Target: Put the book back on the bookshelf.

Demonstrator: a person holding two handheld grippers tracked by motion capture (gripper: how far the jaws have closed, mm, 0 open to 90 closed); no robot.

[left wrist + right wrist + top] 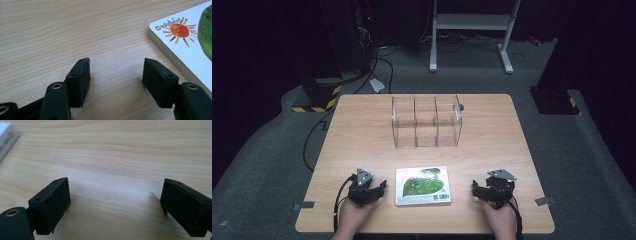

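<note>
A square white board book [422, 185] with a green picture lies flat near the table's front edge, between both hands. Its corner with an orange sun [179, 30] lies to the right of the left jaws. My left gripper [373, 191] rests on the wood just left of the book, jaws open with bare table between them [116, 70]. My right gripper [482, 190] sits to the right of the book, open wide over bare wood [115, 192]; a bit of the book's edge [6, 138] lies far left in the right gripper view.
A clear plastic organiser [427, 121] with three upright compartments stands mid-table, behind the book. The wooden table [362, 130] has tape tabs at its front corners. Beyond it are cables, a white metal frame [472, 22] and black-and-yellow floor bases.
</note>
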